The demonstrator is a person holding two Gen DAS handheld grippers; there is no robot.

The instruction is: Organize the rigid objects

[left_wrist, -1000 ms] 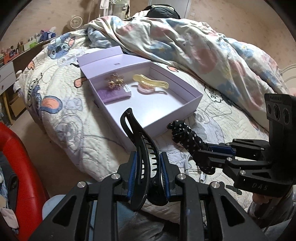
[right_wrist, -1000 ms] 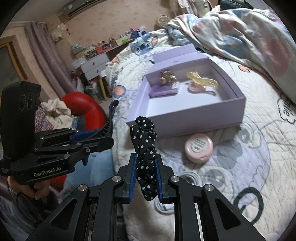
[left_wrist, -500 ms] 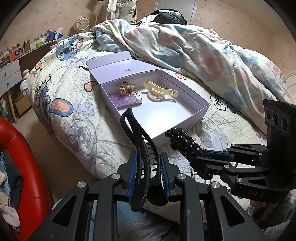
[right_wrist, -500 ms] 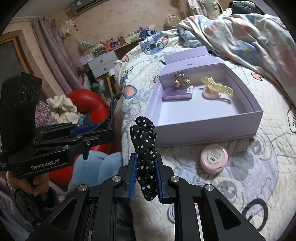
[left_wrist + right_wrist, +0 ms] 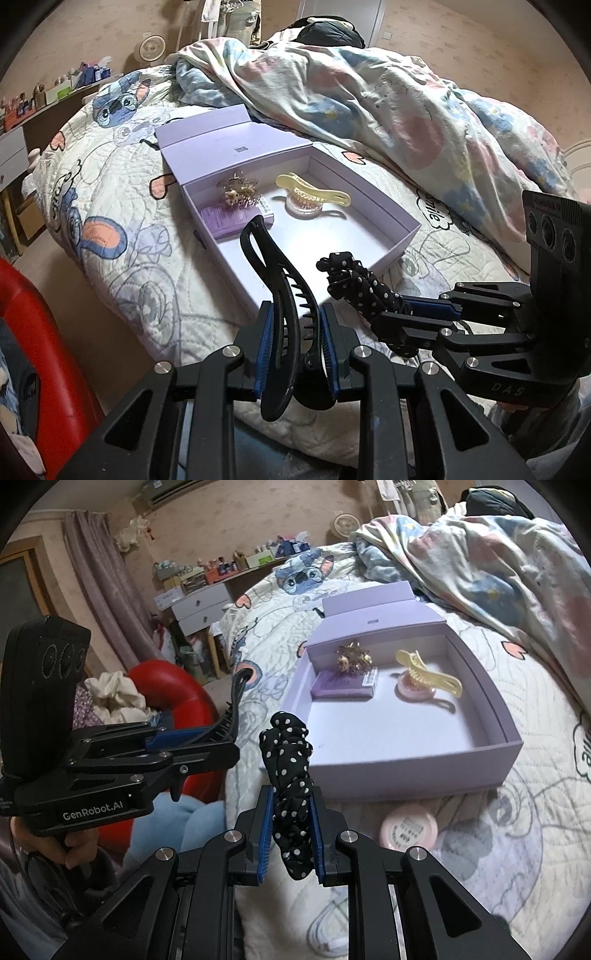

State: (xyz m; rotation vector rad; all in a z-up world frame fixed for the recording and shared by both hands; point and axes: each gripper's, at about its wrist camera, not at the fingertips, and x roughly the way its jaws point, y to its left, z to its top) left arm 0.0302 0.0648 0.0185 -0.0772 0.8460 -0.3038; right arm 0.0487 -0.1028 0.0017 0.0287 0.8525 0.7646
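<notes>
Left gripper clamped on black claw clip, long axis pointing ahead. Right gripper clamped on polka-dot scrunchie. Open lilac box lies just ahead, below both; near corner closest to left gripper.

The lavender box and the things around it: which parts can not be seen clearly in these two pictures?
- Lavender box, left wrist view: near wall hidden behind black hair clip and polka-dot scrunchie.
- Pink round compact, right wrist view: lid print too blurred to read.
- White cable, right wrist view: hidden by the fingers.
</notes>
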